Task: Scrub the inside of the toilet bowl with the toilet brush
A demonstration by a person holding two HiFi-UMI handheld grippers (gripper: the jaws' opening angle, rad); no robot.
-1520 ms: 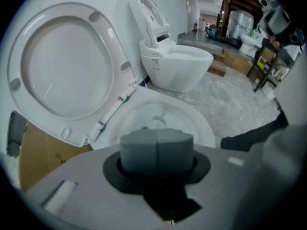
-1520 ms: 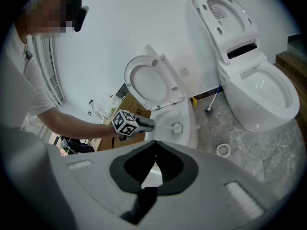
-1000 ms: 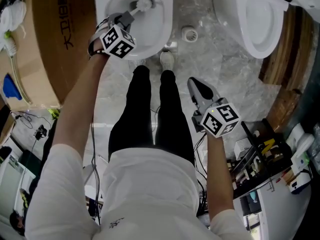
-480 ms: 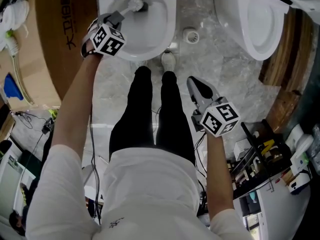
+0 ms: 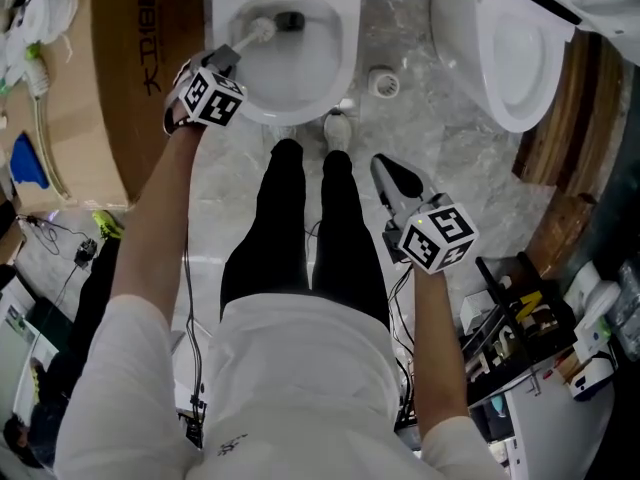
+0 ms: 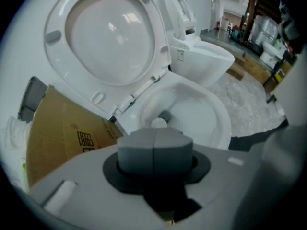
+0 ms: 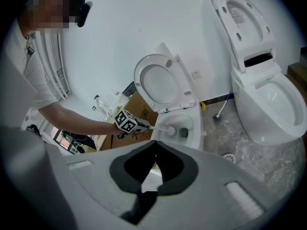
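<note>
The white toilet bowl [image 5: 318, 60] is at the top of the head view, its seat and lid [image 6: 108, 34] raised. My left gripper [image 5: 226, 60] is at the bowl's left rim, shut on the toilet brush handle. The white brush head [image 5: 263, 30] is inside the bowl, left of the dark drain [image 5: 291, 20]. In the left gripper view the closed left gripper [image 6: 154, 150] hides the handle, and only the brush head [image 6: 158, 123] shows. My right gripper [image 5: 388, 171] hangs shut and empty by the person's right leg. The right gripper view shows the closed right gripper [image 7: 154, 146], the left gripper [image 7: 128, 122] and the brush head [image 7: 171, 130].
A cardboard box [image 5: 130, 68] stands against the bowl's left side. A second toilet [image 5: 510, 48] is at the upper right, with a floor drain [image 5: 383, 85] between them. Cluttered shelves [image 5: 520, 328] fill the lower right. The person's legs [image 5: 300, 228] stand just before the bowl.
My left gripper has drawn the brush head leftward across the bowl, away from the drain side. The right gripper has stayed where it was.
</note>
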